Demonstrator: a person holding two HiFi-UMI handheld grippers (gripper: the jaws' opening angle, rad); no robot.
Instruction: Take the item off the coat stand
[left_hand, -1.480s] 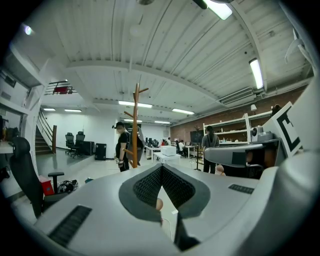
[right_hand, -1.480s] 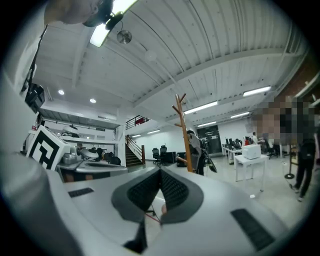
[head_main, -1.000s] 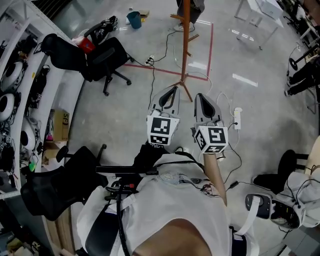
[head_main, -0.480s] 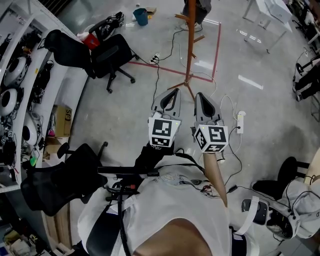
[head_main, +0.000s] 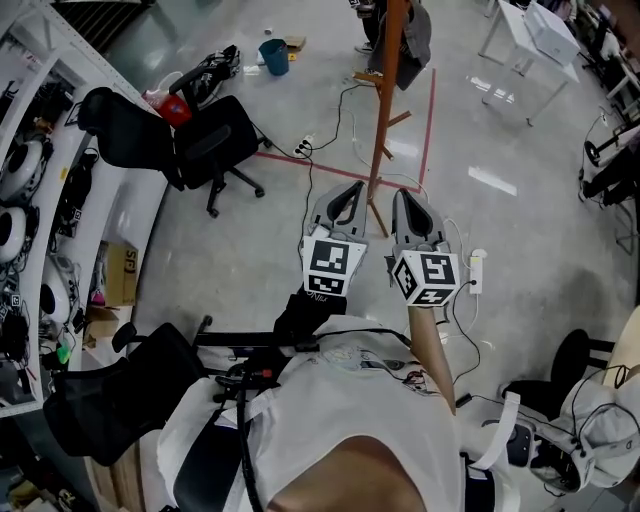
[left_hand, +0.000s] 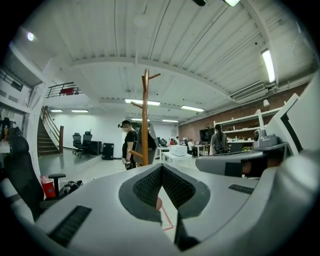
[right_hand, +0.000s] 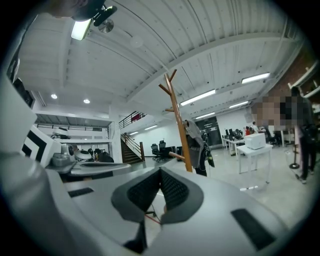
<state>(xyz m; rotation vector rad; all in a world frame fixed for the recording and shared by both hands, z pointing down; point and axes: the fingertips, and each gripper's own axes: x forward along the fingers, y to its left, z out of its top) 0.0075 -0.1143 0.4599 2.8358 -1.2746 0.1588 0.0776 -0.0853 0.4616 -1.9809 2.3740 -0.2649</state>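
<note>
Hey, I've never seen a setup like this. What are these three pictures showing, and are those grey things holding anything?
A person wears a camera on the head, and the top-down picture comes from it. Each hand holds a two-jaw tool with a marker cube: the left gripper and the right gripper. The other two pictures come from cameras riding on those grippers, looking along their jaws. Both pairs of jaws are shut and empty. Ahead on the floor stands a wooden coat stand with a dark garment hanging on it, untouched.
</note>
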